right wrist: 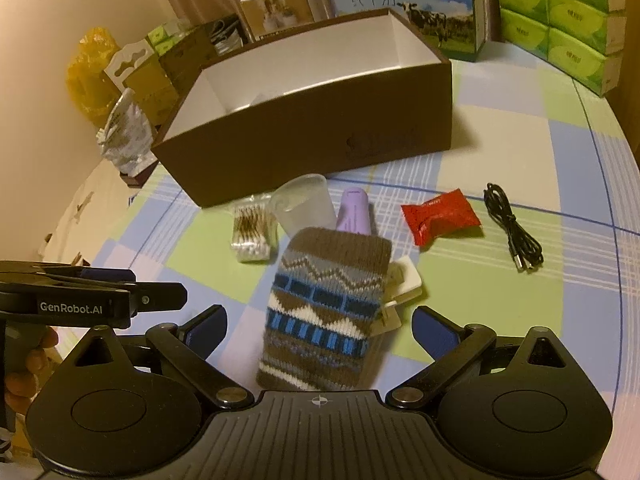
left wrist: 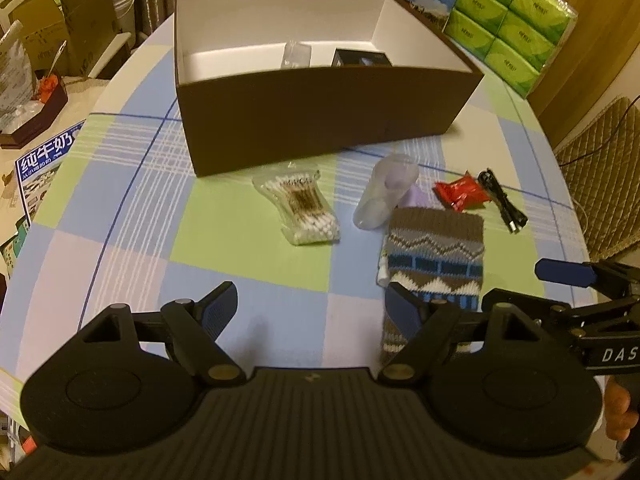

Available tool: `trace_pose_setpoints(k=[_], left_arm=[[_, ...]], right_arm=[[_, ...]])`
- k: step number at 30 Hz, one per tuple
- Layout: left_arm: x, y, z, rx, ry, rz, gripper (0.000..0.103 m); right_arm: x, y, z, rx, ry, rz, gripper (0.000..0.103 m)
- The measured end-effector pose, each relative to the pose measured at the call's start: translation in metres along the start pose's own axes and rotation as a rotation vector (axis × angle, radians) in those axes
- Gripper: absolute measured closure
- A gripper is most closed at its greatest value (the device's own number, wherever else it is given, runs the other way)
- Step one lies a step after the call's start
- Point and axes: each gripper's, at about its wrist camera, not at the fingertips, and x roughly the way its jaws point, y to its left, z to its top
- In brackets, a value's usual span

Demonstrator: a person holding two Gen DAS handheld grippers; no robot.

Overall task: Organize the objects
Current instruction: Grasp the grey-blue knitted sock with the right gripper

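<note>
On the checked blue-and-green tablecloth (right wrist: 500, 292), near my two tools, lies the brown, blue and white patterned knitted sleeve (right wrist: 328, 312). I note its long axis runs near-to-far, roughly in line with the right gripper (right wrist: 320, 328), whose jaws stand wide open on either side of its near end, touching nothing and holding nothing. I judge this hand the better placed: the sleeve sits squarely between its fingers. The left gripper (left wrist: 308, 308) is likewise open and empty; from it the sleeve lies off to the right, beside its right finger, not between the jaws.

Far of the sleeve, touching or overlapping its far end, lie a frosted clear plastic cup (right wrist: 302, 208) on its side and a lilac cylindrical tube (right wrist: 354, 210). A red foil sachet (right wrist: 440, 216) and a coiled black cable (right wrist: 512, 232) lie apart to the right. The brown open cardboard box (right wrist: 304, 136) stands farther off, the likely destination.
</note>
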Motion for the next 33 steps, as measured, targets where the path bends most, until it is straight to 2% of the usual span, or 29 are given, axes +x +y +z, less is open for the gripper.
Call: trace_pose_setpoints(k=[12,21,33], left_arm=[[0.025,0.008,-0.007,0.005,0.048,0.017,0.025],[0.034,0.017,-0.009,0.005,0.052,0.017,0.025],[0.047,0.026,-0.009,0.013,0.058,0.025,0.025]], right_arm=[[0.027,0.000,-0.008,-0.002,0.046,-0.023,0.006],[0.038,-0.001,-0.007,0.021,0.014,-0.041,0.006],[0.065,0.021,-0.013,-0.110,0.013,-0.148,0.007]])
